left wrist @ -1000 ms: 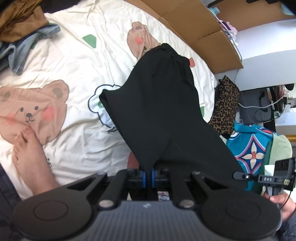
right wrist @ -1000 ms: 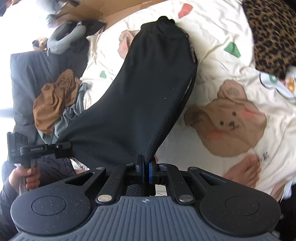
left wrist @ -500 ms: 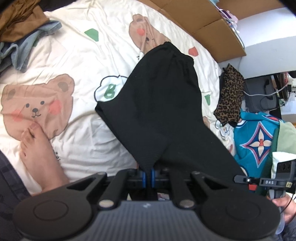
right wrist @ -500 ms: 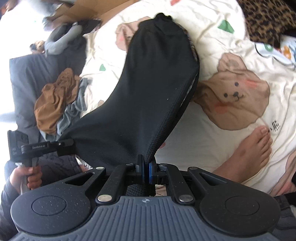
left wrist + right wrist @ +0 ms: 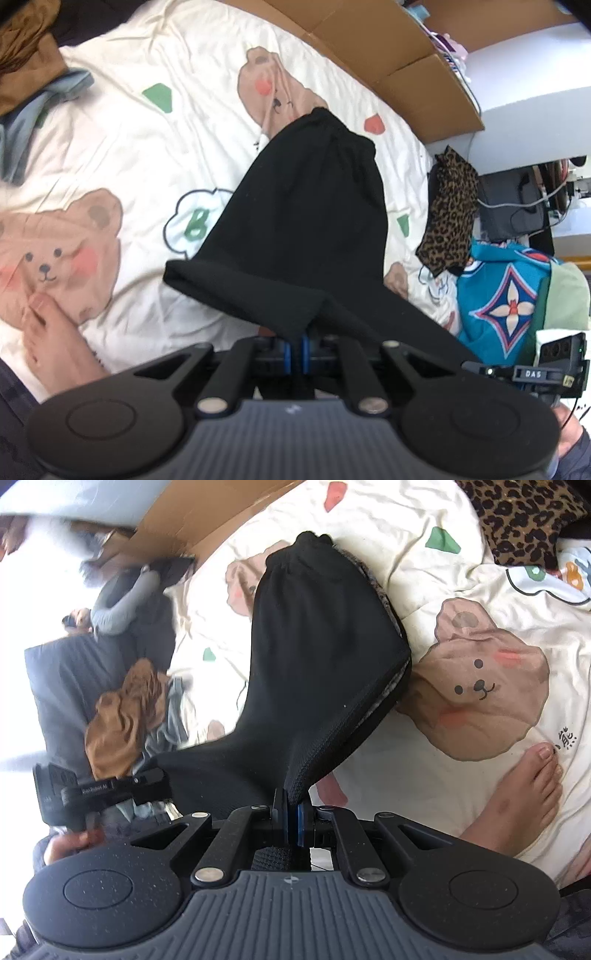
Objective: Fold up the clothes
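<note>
Both tongs pinch one black garment: the left tongs (image 5: 295,341) grip one near corner, the right tongs (image 5: 291,812) the other. The garment (image 5: 306,221) has its far end on the bed (image 5: 129,140) and its near end lifted, so the fold seems only begun. Two unfolded heaps wait: a brown-blue pile (image 5: 29,85) and a leopard piece (image 5: 448,210).
</note>
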`<state>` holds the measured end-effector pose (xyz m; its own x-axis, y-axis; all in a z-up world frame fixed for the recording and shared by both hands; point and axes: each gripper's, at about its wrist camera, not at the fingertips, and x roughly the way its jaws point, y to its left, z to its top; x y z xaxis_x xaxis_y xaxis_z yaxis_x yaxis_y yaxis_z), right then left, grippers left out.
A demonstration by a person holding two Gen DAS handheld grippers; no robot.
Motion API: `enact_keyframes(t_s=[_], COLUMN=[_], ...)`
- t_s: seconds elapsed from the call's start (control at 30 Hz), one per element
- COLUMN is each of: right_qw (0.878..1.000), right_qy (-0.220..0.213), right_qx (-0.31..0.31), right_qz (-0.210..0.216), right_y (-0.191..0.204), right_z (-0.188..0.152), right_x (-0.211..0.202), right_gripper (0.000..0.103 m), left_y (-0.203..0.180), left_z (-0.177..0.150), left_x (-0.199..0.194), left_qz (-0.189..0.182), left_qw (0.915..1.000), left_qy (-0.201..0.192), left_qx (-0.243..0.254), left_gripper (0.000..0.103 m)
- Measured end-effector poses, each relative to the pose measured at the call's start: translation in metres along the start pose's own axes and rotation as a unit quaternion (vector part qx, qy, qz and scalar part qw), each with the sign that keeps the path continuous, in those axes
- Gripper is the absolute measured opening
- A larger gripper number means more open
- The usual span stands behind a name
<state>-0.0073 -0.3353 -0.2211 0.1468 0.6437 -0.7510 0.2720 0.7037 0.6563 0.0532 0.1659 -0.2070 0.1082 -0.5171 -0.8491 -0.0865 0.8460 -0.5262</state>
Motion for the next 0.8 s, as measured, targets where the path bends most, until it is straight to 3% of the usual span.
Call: enact_keyframes(t_s=[0.2,0.53,0.8], right_qw=[1.000,0.998,0.997], right_qy=[-0.024,-0.056,-0.074], right_qx=[-0.004,0.006,0.036], right_qz=[-0.020,-0.017,-0.016], right_y=[0.007,0.016,0.001], right_z=[0.016,0.043,0.062], right_x=[-0.002,-0.002,0.007], right_gripper=[0.002,0.003,0.003], left_y=[-0.010,-0.012,-0.011], left_z=[0.012,0.042,0.076], left_x=[0.007,0.004,0.020], left_qz=[0.000,-0.011,-0.005], left_qw=[0.9999,0.9978,0.9983], left_qy=[-0.006,-0.033,-0.030], left_qx=[-0.013,-0.057,-0.050], left_gripper=[0.006,0.006,0.006])
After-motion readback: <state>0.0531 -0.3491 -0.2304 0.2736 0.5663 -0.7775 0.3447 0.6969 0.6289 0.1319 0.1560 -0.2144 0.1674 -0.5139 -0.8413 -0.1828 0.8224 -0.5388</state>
